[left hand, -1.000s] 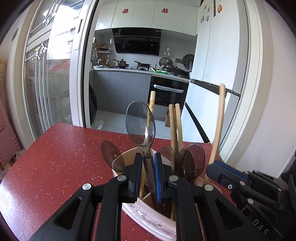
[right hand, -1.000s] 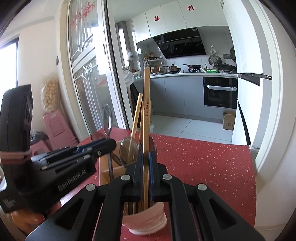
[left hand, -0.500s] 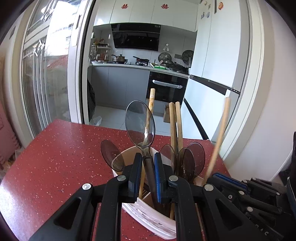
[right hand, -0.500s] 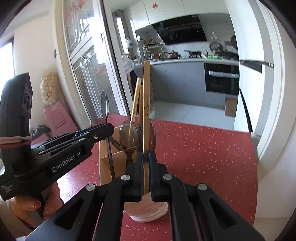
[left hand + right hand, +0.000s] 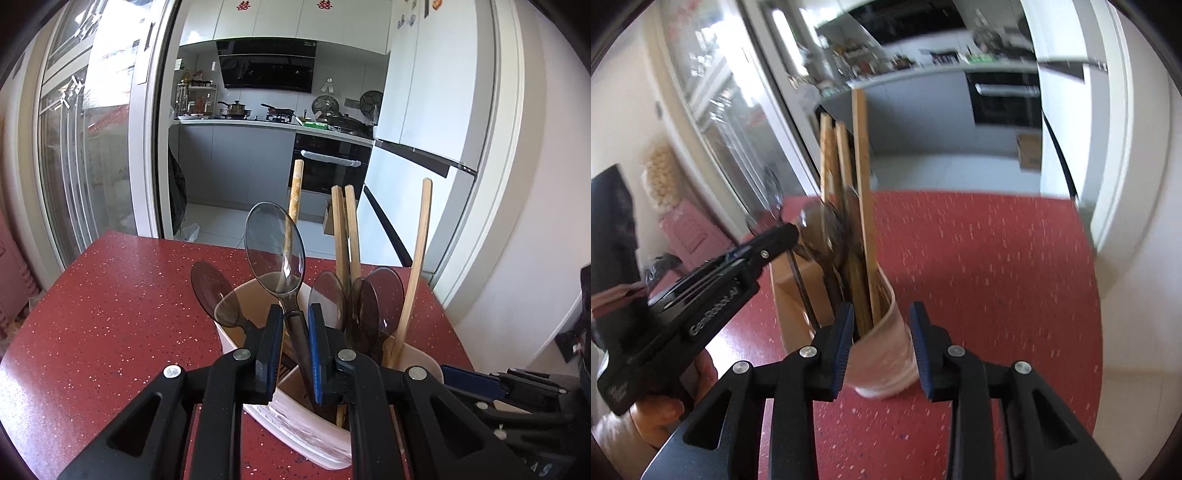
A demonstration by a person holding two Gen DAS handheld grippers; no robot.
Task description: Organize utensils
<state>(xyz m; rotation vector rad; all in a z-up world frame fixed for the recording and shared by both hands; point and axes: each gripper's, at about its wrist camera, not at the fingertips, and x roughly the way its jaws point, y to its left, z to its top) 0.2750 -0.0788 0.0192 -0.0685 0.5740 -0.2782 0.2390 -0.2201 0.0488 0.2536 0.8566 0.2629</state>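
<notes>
Standing between left fingers [image 5: 274, 339]: spoon [image 5: 276, 254]

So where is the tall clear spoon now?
In the left wrist view the clear spoon stands in the utensil holder, handle between the left gripper's pads.

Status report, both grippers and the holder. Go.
Left gripper shut on spoon. Right gripper just opened, chopstick released into holder. Nothing blocking.
</notes>
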